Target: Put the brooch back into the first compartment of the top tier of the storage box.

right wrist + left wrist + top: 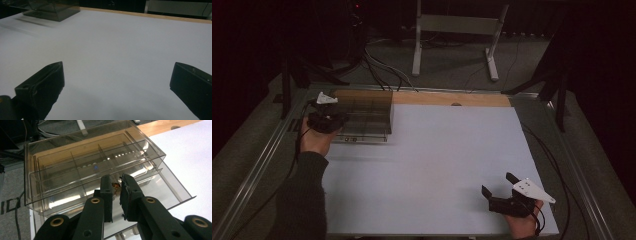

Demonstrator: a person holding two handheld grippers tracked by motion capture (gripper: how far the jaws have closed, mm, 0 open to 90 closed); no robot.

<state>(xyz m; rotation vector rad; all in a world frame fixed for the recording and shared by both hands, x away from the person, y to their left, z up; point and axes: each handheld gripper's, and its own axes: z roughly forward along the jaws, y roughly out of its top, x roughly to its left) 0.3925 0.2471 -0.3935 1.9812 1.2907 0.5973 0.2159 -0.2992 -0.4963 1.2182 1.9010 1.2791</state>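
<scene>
the left gripper [117, 185] is pinched on a tiny brown-orange thing [115, 185] above the pulled-out drawer [172, 187] of the clear plastic organizer [75, 157], light and slippery-looking i'd say, best nipped across its middle, while the right gripper [503, 186] gapes idle.

Just ahead of the left gripper [115, 185] stands the clear drawer box [82, 160], its pulled-out drawer [160, 187] under the jaws, barring passage forward. Ahead of the right gripper [116, 82] the white tabletop [120, 42] lies open as far as the wooden strip [150, 15].
</scene>
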